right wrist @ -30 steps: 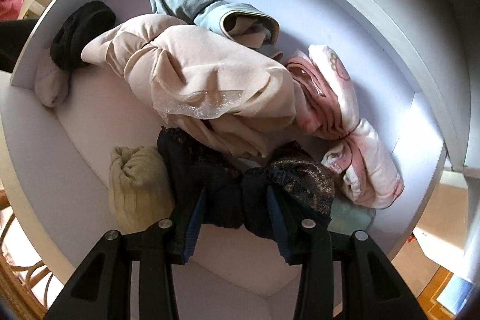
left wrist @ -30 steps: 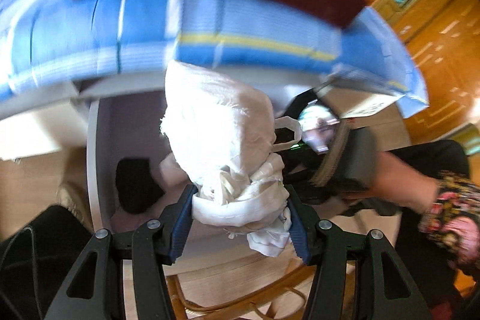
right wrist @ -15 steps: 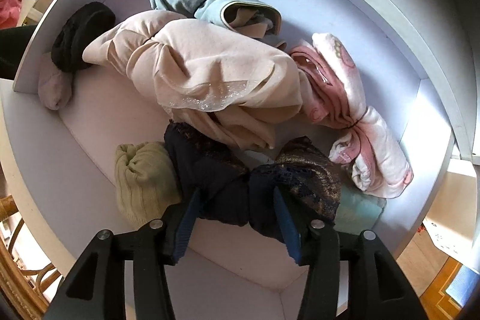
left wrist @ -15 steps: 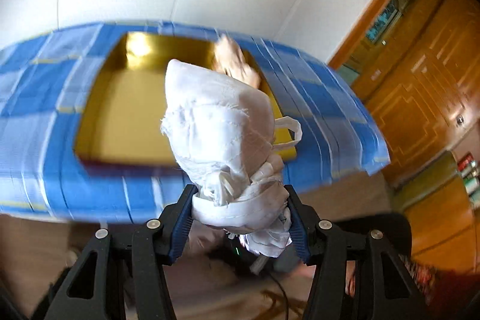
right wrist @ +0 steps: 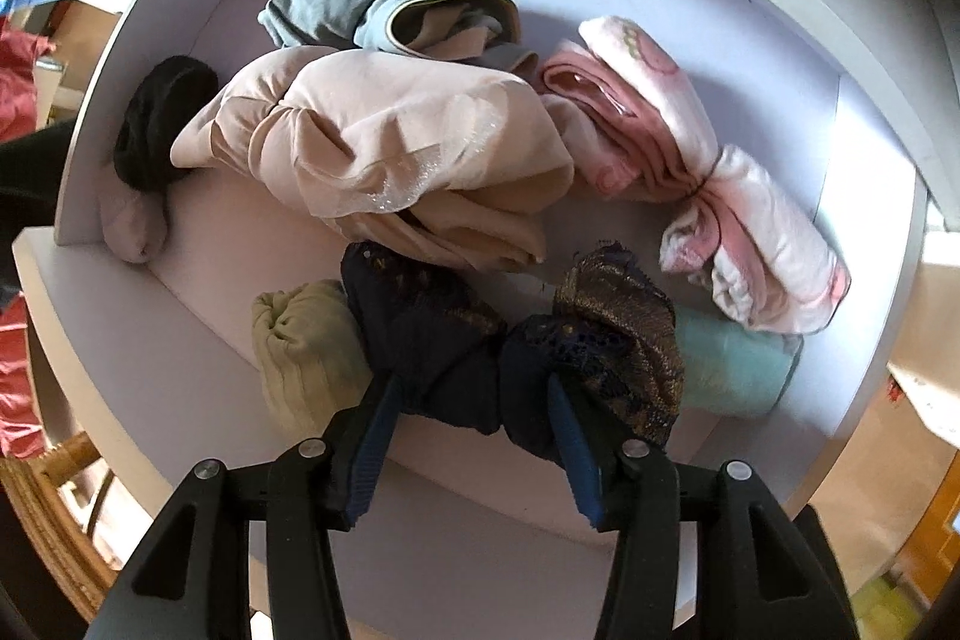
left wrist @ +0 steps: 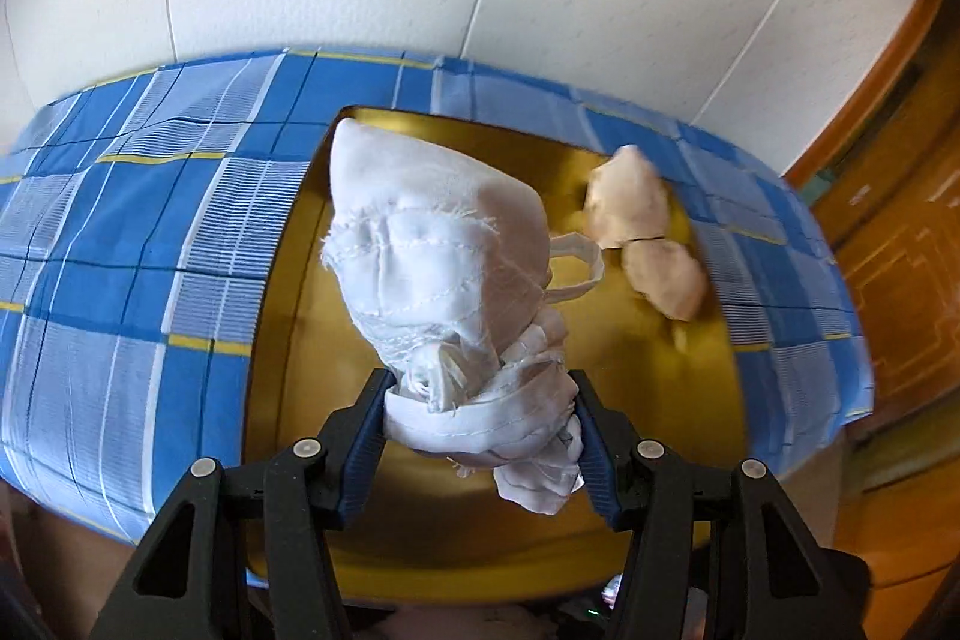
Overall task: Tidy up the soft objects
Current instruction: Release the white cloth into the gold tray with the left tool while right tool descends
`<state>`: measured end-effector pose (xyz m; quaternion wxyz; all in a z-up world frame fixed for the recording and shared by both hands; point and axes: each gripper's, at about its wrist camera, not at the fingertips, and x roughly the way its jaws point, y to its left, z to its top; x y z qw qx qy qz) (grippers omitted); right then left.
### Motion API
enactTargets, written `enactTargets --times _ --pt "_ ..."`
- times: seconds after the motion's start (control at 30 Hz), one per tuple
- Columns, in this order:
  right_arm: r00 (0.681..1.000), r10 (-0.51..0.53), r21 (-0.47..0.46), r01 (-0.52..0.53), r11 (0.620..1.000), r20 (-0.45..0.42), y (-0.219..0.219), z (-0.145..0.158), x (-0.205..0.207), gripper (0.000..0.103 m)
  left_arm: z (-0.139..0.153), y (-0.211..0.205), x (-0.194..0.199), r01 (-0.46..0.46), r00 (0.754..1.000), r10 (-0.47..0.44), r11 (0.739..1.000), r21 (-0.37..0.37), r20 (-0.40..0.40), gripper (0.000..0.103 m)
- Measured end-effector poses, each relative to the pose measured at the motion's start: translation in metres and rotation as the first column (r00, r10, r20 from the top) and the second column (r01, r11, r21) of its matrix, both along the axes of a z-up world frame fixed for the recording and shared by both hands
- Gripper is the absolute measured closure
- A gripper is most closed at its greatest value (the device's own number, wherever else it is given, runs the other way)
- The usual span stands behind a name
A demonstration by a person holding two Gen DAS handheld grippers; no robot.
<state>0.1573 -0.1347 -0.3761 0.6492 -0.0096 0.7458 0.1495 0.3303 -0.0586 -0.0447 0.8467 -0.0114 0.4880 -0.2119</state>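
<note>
The left tongs (left wrist: 483, 430) are pinching a bundled white cotton cloth (left wrist: 444, 274) by its knotted lower end, and both blue pads (left wrist: 367, 445) press on the fabric. The bundle stands up from the tongs, tilted a little to the left, and a thin white loop sticks out on its right side. It hangs above a shiny golden rectangular tray (left wrist: 300, 328) that lies on a desk covered with a blue checked tablecloth (left wrist: 132, 220). In the far right part of the tray lies a small beige cloth bundle (left wrist: 645, 232), tied in the middle, well apart from the white one.

The right tongs (right wrist: 474, 412) point down into a white drawer (right wrist: 180, 352) full of rolled clothes. Their jaws have just been opening, and now they stand spread around a dark navy bundle with gold lace (right wrist: 516, 340), which lies on the drawer floor. The left pad seems to be just beside the fabric; if the right pad touches it, I cannot tell.

Around this bundle are a pale yellow-green knitted roll (right wrist: 303, 358) on the left, a mint green roll (right wrist: 735, 370) on the right, and a large peach satin bundle (right wrist: 384, 160) behind it. Further back lie a grey-blue roll (right wrist: 384, 16), a pink and white fleece bundle (right wrist: 708, 184) and a black roll (right wrist: 159, 124).
</note>
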Motion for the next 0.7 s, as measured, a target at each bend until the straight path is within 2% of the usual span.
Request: enactTargets --times 0.23,0.43,0.57,0.7 --pt "0.999 -0.039 0.070 0.040 0.997 -0.014 -0.012 0.013 0.000 0.052 -0.019 -0.016 0.044 0.018 0.999 -0.014 0.990 0.136 -0.033 0.046" --pt "0.998 -0.012 0.148 0.022 0.989 -0.063 -0.005 0.014 -0.007 0.051 -0.036 -0.024 0.072 -0.004 0.998 0.017 0.982 0.191 -0.062 0.046" --pt "0.996 0.051 0.202 -0.035 0.979 -0.076 0.010 0.018 -0.013 0.047 -0.043 -0.028 0.086 -0.012 0.998 0.024 0.980 0.201 -0.058 0.045" --pt "0.989 0.136 0.148 -0.127 0.981 -0.052 0.031 0.009 -0.019 0.047 -0.041 -0.033 0.094 -0.002 0.999 0.013 0.974 0.225 -0.047 0.045"
